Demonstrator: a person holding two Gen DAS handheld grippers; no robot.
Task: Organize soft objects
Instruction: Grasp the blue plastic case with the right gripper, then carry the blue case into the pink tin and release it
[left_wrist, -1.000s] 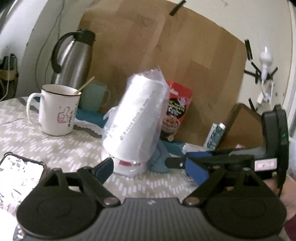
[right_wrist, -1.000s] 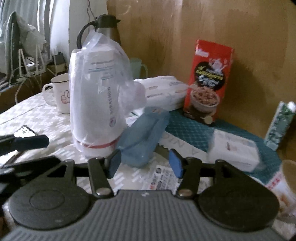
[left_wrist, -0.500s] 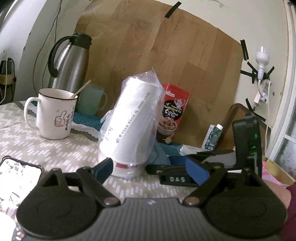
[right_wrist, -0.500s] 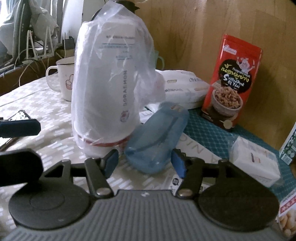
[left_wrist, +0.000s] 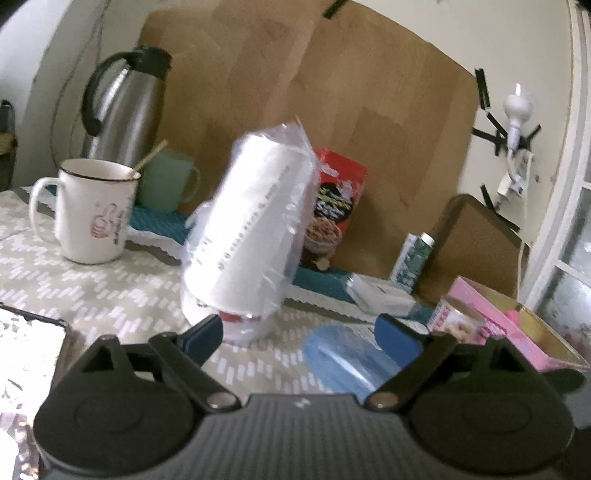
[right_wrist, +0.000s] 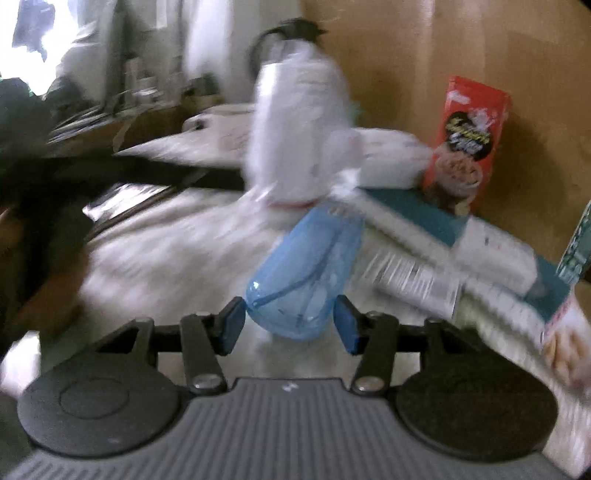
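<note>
A white paper roll in a clear plastic bag (left_wrist: 251, 229) stands on the patterned tablecloth, just beyond my open left gripper (left_wrist: 299, 336). A translucent blue case (left_wrist: 351, 362) lies to the roll's right, partly behind the left gripper's right finger. In the blurred right wrist view, my right gripper (right_wrist: 290, 325) is open with the near end of the blue case (right_wrist: 306, 273) between its fingers; I cannot tell whether they touch it. The bagged roll (right_wrist: 295, 129) stands behind the case. A white soft pack (right_wrist: 388, 155) lies further back.
A white mug (left_wrist: 92, 214), a green cup (left_wrist: 166, 184) and a steel thermos (left_wrist: 122, 110) stand at back left. A red cereal box (left_wrist: 336, 206), a small carton (left_wrist: 413, 254), a wrapped tissue pack (left_wrist: 380, 295) and a pink box (left_wrist: 491, 317) are to the right. A phone (left_wrist: 26, 354) lies at left.
The right gripper has moved forward, so the blue case now sits between its fingers. The right gripper has left the left wrist view, uncovering the blue case and pink box.
</note>
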